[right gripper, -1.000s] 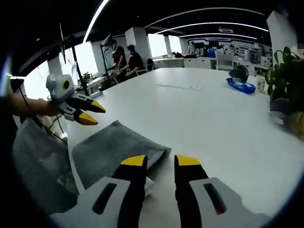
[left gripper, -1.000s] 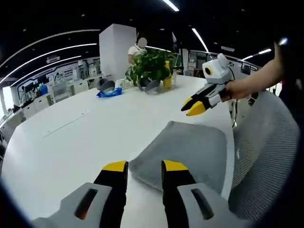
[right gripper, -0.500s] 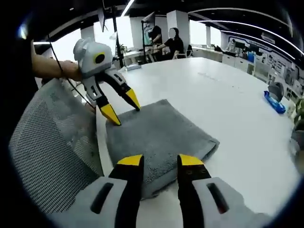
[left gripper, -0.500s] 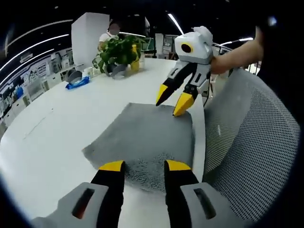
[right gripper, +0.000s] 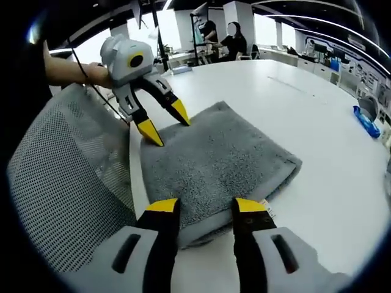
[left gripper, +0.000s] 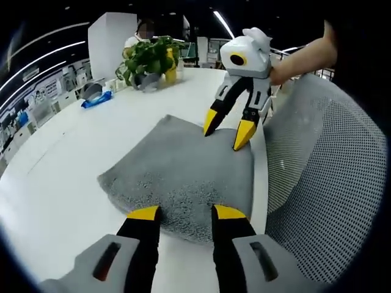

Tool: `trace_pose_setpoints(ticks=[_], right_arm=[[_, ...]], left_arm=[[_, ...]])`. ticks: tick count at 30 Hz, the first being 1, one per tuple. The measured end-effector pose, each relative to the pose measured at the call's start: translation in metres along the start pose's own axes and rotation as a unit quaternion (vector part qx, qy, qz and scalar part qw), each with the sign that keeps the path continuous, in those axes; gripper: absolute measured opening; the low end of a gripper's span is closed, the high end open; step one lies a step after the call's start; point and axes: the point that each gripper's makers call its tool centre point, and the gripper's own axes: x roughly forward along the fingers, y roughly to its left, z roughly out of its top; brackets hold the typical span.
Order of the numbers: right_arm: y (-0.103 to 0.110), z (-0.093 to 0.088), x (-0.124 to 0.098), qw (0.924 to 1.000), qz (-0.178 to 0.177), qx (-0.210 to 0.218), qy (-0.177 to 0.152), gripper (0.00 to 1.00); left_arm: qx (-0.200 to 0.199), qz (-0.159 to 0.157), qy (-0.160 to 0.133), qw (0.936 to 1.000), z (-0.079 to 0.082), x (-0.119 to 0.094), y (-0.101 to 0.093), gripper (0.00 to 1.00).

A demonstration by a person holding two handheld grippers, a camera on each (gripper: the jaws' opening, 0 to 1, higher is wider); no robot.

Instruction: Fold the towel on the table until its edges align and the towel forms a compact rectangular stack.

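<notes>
A grey towel (left gripper: pixel 177 171) lies folded in a thick pad on the white table (left gripper: pixel 55 177), close to the table's edge. In the left gripper view my left gripper (left gripper: pixel 187 213) is open, its yellow tips just over the towel's near edge. My right gripper (left gripper: pixel 227 129) hangs open over the towel's far end, tips pointing down at it. The right gripper view has the same towel (right gripper: pixel 220 159) from the other end. There my right gripper (right gripper: pixel 206 206) stands open at the near edge, and my left gripper (right gripper: pixel 165 122) is open above the far corner. Neither holds anything.
A grey mesh chair back (left gripper: pixel 324 183) stands tight against the table's edge beside the towel, also the chair back (right gripper: pixel 67 183) in the right gripper view. A potted plant (left gripper: pixel 146 55) and a blue object (left gripper: pixel 98 101) sit far across the table. People (right gripper: pixel 214 30) stand in the background.
Both hands have come in from the open table and lowered over the towel, one at each end. Both grippers stay open, and the towel has not visibly shifted.
</notes>
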Motion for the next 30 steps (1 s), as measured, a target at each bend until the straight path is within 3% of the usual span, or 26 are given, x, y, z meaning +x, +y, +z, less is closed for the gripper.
trace_pose_setpoints(ticks=[7,10,16,19,24,30], right_arm=[[-0.001,-0.001,0.006,0.9997,-0.021,0.007,0.008,0.31],[-0.001,-0.001,0.009,0.9988,-0.035,-0.005,0.034,0.31],[-0.005,-0.001,0.01,0.9983,-0.043,0.003,0.04,0.3],[-0.011,0.001,0.011,0.9979,-0.047,0.015,0.04,0.3],[-0.022,0.005,0.015,0.9947,-0.056,0.017,0.084,0.3],[-0.046,0.012,0.02,0.9951,-0.057,0.015,0.079,0.3]], left_arm=[[-0.021,-0.004,0.012,0.9997,-0.002,0.005,0.002,0.32],[-0.012,-0.01,0.031,0.9994,-0.002,0.008,0.002,0.32],[0.006,-0.007,0.053,0.9985,-0.002,0.011,0.007,0.31],[0.014,0.002,0.044,0.9989,-0.001,0.013,0.015,0.3],[0.013,0.005,0.058,0.9982,0.004,0.019,0.026,0.3],[0.008,0.016,0.056,0.9983,0.008,0.024,0.046,0.3]])
